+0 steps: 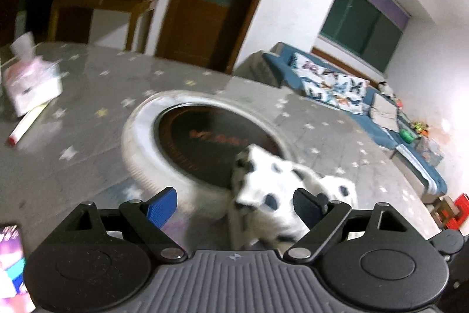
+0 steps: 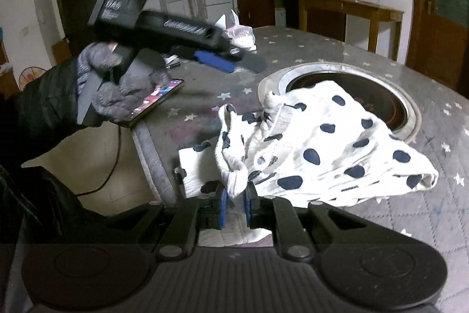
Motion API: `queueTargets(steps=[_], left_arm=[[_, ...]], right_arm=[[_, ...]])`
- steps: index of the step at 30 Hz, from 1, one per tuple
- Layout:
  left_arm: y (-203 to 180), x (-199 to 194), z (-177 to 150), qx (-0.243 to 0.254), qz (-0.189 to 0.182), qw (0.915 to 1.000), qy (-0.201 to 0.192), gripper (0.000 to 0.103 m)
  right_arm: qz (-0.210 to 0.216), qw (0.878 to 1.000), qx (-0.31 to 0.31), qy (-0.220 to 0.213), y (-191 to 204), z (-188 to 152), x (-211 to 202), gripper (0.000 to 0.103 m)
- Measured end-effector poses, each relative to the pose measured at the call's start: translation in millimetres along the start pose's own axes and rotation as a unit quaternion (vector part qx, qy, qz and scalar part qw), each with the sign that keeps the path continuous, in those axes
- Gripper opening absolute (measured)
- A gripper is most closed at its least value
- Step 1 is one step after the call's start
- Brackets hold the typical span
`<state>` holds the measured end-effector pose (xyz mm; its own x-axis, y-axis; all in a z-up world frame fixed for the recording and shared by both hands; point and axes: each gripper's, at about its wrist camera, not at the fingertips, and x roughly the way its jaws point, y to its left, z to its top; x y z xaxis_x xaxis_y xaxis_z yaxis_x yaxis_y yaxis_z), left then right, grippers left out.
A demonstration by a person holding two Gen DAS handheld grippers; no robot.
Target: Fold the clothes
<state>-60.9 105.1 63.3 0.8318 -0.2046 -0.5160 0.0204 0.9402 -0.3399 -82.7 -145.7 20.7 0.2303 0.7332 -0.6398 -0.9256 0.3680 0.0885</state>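
A: Where is the garment?

B: The white garment with dark spots (image 2: 319, 148) lies crumpled on the grey star-patterned table (image 2: 410, 219), close to its near edge. Its far part drapes over the rim of the round recessed burner (image 2: 410, 119) set in the middle of the table.

A: And the right gripper?

B: The right gripper (image 2: 236, 203) has its jaws nearly closed, pinching a bunched fold of the garment's near edge between the blue pads.

A: The left one?

B: The left gripper (image 1: 234, 206) has its jaws spread wide. Its own view is blurred, and the spotted cloth shows between the fingers there, but the pads do not press on it. From the right wrist view, a gloved hand (image 2: 123, 87) holds that gripper in the air above the table's left edge, over a phone (image 2: 158, 96) with a lit screen.

A: Anything else on the table?

B: A tissue pack (image 1: 29, 84) sits toward the far left corner.
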Motion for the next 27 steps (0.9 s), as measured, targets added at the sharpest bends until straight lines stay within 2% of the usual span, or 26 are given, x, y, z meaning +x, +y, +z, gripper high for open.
queueTargets(steps=[5, 8, 12, 16, 18, 22, 24, 26, 27], left_arm=[[-31.1, 23.9, 14.9, 0.046, -0.058, 0.9972, 0.001, 0.082], [-34.3, 46.2, 12.5, 0.043, -0.085, 0.9944, 0.046, 0.079], [-27.8, 53.0, 2.0, 0.026, -0.108, 0.9903, 0.084, 0.056], [-19.1, 42.3, -8.6, 0.016, -0.134, 0.9853, 0.104, 0.017], [-14.2, 30.2, -13.9, 0.010, -0.150, 0.9832, 0.104, 0.011], [-4.5, -0.7, -25.0, 0.007, -0.164, 0.9817, 0.097, 0.008], [-0.7, -11.2, -30.7, 0.009, -0.156, 0.9829, 0.098, 0.008], [3.8, -18.2, -35.0, 0.006, -0.143, 0.9848, 0.099, 0.008], [6.1, -20.7, -35.9, 0.003, -0.137, 0.9858, 0.097, 0.008]], right_arm=[[-0.010, 0.999, -0.038, 0.010, 7.7, 6.6, -1.4, 0.012], [-0.014, 0.999, -0.050, 0.009, 9.1, 10.7, -3.6, 0.011], [-0.020, 0.998, -0.059, 0.007, 9.9, 13.5, -7.2, 0.011], [-0.030, 0.997, -0.068, 0.000, 12.6, 17.3, -14.4, 0.011], [-0.031, 0.997, -0.071, 0.000, 14.0, 18.2, -17.7, 0.011], [-0.027, 0.998, -0.060, 0.004, 12.3, 15.1, -20.8, 0.011], [-0.023, 0.999, -0.046, 0.005, 8.0, 14.1, -22.2, 0.014], [-0.018, 0.999, -0.032, 0.007, 3.7, 13.1, -23.5, 0.023], [-0.017, 1.000, -0.024, 0.006, 0.7, 13.7, -24.4, 0.023]])
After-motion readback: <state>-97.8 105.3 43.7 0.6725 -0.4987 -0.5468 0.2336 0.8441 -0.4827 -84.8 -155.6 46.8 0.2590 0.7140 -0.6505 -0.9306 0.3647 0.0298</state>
